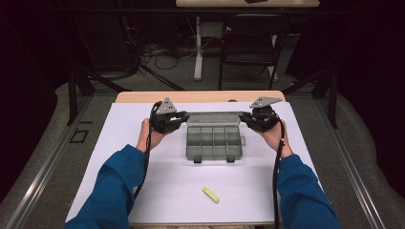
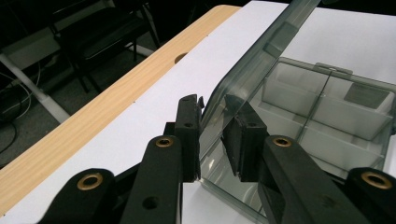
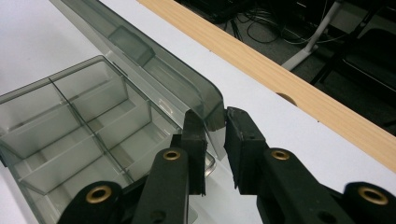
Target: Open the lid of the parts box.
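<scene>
A grey see-through compartment box (image 1: 212,141) sits mid-table with its hinged lid (image 1: 213,117) raised at the far side. My left gripper (image 1: 183,117) holds the lid's left end and my right gripper (image 1: 245,117) its right end. In the left gripper view the lid's edge (image 2: 261,56) runs between the jaws of the left gripper (image 2: 212,106), and the pads close on it. In the right gripper view the right gripper (image 3: 216,117) pinches the lid's rounded corner (image 3: 212,103). The compartments (image 3: 70,126) look empty.
A small yellow piece (image 1: 210,194) lies on the white mat (image 1: 143,191) near the front edge. The wooden table edge (image 1: 143,96) runs along the far side, with a chair (image 1: 248,43) and floor cables beyond it.
</scene>
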Available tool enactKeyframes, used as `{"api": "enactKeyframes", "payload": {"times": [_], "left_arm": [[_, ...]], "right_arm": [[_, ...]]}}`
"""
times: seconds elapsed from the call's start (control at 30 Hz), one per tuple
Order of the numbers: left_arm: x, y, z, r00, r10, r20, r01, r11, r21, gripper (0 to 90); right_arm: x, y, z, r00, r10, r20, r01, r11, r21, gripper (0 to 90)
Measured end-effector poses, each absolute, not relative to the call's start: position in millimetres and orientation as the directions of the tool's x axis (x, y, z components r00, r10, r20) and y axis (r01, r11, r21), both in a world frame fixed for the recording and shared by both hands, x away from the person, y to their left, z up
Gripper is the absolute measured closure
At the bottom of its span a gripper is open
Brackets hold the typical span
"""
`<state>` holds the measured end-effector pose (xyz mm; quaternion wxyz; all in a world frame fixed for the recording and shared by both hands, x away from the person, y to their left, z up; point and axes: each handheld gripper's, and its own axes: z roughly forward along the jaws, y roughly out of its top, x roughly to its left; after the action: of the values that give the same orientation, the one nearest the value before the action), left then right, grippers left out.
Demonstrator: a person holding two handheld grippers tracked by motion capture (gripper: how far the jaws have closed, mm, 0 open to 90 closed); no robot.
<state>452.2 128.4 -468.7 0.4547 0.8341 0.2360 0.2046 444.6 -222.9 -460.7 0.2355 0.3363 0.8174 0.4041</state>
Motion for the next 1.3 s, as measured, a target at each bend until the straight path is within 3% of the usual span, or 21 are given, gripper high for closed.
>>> {"api": "enactKeyframes", "payload": {"times": [1.3], "left_arm": [[485,117,-494,0.737,0.672,0.074,0.296,-0.419,0.858,73.6]], "right_arm": [[474,-219,-474,-0.594,0.803,-0.042,0.448,0.374,0.812,81.4]]}}
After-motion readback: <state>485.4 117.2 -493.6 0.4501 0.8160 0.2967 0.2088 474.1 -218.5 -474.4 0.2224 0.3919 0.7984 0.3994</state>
